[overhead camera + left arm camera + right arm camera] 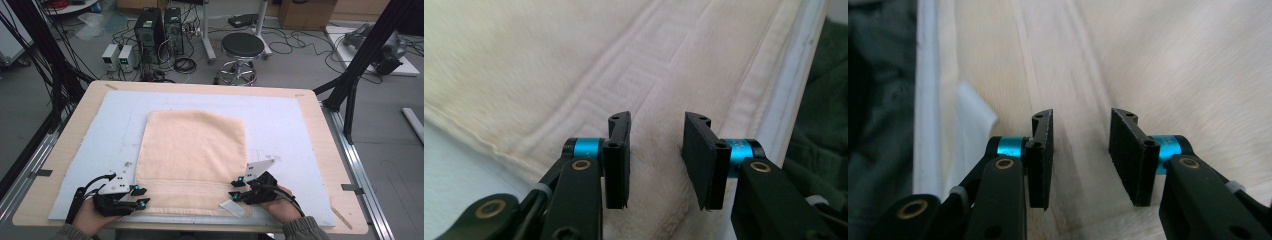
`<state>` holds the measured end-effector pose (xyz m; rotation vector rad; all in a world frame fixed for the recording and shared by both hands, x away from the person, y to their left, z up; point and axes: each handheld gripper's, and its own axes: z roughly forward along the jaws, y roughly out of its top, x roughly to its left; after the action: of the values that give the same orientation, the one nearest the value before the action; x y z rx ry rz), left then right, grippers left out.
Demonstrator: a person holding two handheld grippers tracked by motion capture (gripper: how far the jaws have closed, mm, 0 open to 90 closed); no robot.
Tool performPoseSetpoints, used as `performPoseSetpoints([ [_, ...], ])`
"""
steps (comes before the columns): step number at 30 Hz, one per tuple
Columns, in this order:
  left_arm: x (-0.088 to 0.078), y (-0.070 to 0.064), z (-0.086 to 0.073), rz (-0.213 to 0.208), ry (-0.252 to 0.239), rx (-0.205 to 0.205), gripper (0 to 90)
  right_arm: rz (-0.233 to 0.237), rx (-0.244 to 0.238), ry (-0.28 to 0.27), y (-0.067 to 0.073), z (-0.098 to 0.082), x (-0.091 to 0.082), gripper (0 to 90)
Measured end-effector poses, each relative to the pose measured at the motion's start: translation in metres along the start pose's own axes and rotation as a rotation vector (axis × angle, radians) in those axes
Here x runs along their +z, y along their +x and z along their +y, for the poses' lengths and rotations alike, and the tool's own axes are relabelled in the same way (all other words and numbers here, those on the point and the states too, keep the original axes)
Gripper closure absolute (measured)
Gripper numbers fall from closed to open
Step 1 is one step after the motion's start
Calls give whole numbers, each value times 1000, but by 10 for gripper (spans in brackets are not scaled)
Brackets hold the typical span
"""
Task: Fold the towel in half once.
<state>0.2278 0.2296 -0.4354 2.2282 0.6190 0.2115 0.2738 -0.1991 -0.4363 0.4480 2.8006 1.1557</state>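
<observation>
Towel (192, 155) lies flat, its near corners between the parted jaws of left gripper (140, 197) and right gripper (236, 189), unclamped.

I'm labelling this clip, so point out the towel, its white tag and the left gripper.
towel (192, 150), high view, middle of the cloth.
white tag (233, 208), high view, middle of the tag at the near right corner.
left gripper (139, 196), high view, midway between its fingertips.

Light wooden table (320, 130), rectangular, topped by a pale blue-white mat (280, 120) covering nearly all of it (bare wood left as a border all round). Spread flat on the mat, a cream towel (192, 150), with a small white tag (233, 207) at its near right corner
</observation>
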Motion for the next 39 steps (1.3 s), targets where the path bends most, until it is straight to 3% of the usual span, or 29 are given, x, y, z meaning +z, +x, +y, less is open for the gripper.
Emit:
performPoseSetpoints([
  [4, -3, 0, -3, -10, -2, -31, 641, -1, 11, -20, 2, -3, -1, 628],
  [11, -9, -4, -3, -7, -17, 20, 619, -1, 7, -30, 3, -3, -4, 608],
  [15, -14, -7, -7, -34, -42, 39, 577, 49, -19, -84, 12, -3, -13, 570],
  [19, -10, -7, -13, -70, -25, 54, 515, 105, -38, -56, 16, -8, -9, 520],
  [21, -8, -9, -13, -61, -18, 75, 494, 115, -45, -33, 16, -9, -5, 502],
  [25, -6, -11, -10, -26, 0, 95, 576, 78, -68, -22, 21, -8, -2, 549],
  [28, -5, -10, -7, -8, 8, 77, 754, 69, -62, -23, 21, -8, -3, 733],
  [31, -7, -10, -6, -7, 13, 82, 807, 93, -69, -22, 22, -7, -3, 809],
  [36, -19, -15, -7, -69, 15, 62, 840, 143, -55, -28, 25, -7, -8, 806],
  [37, -22, -16, -7, -85, 17, 65, 839, 164, -40, -27, 26, -7, -10, 786],
  [39, -26, -15, -5, -73, 5, 71, 803, 183, -36, -41, 25, -5, -13, 665],
])
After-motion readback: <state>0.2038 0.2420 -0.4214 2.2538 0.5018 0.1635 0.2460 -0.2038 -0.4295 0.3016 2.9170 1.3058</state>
